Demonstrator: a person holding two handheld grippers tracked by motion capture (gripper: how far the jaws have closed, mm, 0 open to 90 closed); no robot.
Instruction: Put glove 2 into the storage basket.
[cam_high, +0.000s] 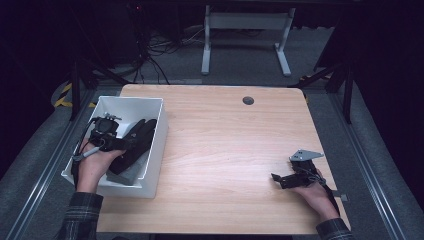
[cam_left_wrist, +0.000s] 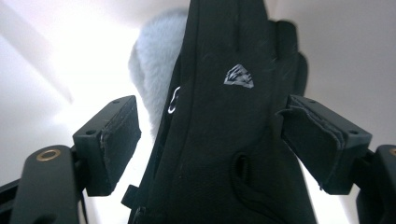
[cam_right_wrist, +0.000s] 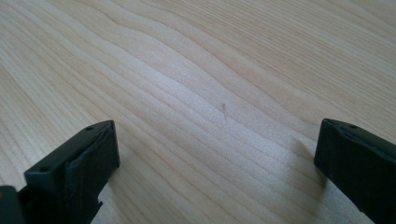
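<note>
A black glove (cam_high: 141, 136) with a small silver logo lies in the white bin (cam_high: 159, 131) at the table's left, on top of a grey fleecy piece (cam_high: 131, 172). My left gripper (cam_high: 125, 143) reaches into the bin and is open. In the left gripper view the glove (cam_left_wrist: 224, 140) stands between the two pads, with a bright gap beside the left pad (cam_left_wrist: 119, 140), and the grey fleece (cam_left_wrist: 152, 70) shows behind it. My right gripper (cam_high: 281, 180) rests low over the bare wood at the front right, open with nothing between its fingers (cam_right_wrist: 215, 154).
The wooden table (cam_high: 225, 150) has a round cable hole (cam_high: 248, 100) near its far edge. The bin sits at the table's left edge. A white desk frame (cam_high: 245, 22) stands on the floor beyond the table.
</note>
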